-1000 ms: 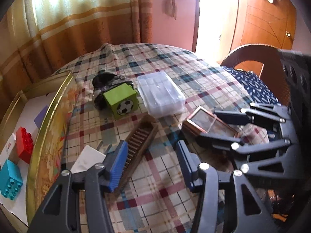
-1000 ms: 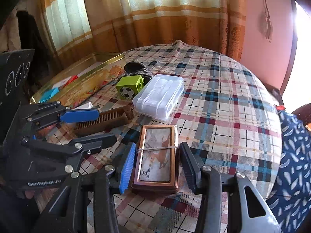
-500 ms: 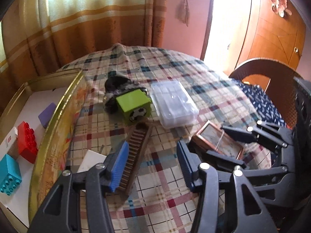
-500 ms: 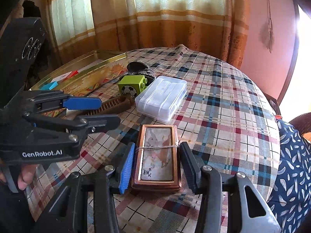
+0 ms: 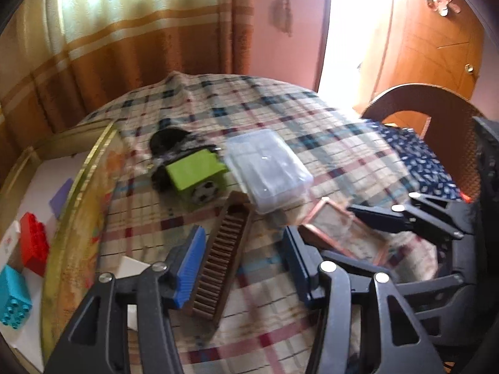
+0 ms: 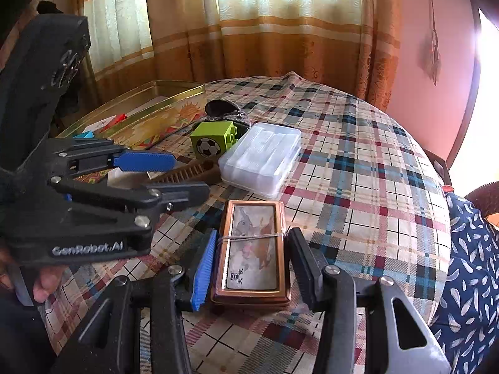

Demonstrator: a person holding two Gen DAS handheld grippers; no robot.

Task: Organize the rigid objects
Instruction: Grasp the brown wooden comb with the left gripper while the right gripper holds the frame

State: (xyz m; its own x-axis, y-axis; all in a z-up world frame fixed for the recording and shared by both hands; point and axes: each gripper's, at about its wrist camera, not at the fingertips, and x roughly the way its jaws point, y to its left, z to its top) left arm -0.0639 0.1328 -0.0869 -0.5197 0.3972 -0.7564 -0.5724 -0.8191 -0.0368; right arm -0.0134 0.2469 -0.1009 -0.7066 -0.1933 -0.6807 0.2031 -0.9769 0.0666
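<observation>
Your right gripper (image 6: pixel 251 265) sits over the copper-framed rectangular picture box (image 6: pixel 252 249) on the plaid tablecloth (image 6: pixel 358 162). Its jaws straddle the box's long sides with a sliver of gap on each side; pads not clearly pressing, so read it as parted, not clamped. A thin band crosses the box's middle.

Your left gripper (image 5: pixel 243 265) hangs over the brown wooden ribbed comb (image 5: pixel 223 258), jaws apart. The blue pad lies right beside the comb's left edge; contact is hard to judge in the blur. The comb's near end is partly hidden behind that finger.

Farther back: the lime-green toy block with a football print (image 6: pixel 212 141) stands just beside the clear plastic lidded case (image 6: pixel 262 159). Behind the block lies a black object (image 5: pixel 170 140), too blurred and covered to identify.

On the left, the gold-rimmed tin tray (image 5: pixel 81 187) is cut off by the frame edge. Inside it: a red building brick (image 5: pixel 34 246), a turquoise building brick (image 5: pixel 12 296), and a purple piece (image 5: pixel 60 198), half hidden by the rim. A white card (image 5: pixel 131 268) beside the tray is mostly hidden by your left finger.

The person's fingers (image 6: pixel 43 283) show under the left gripper's body, mostly hidden.
</observation>
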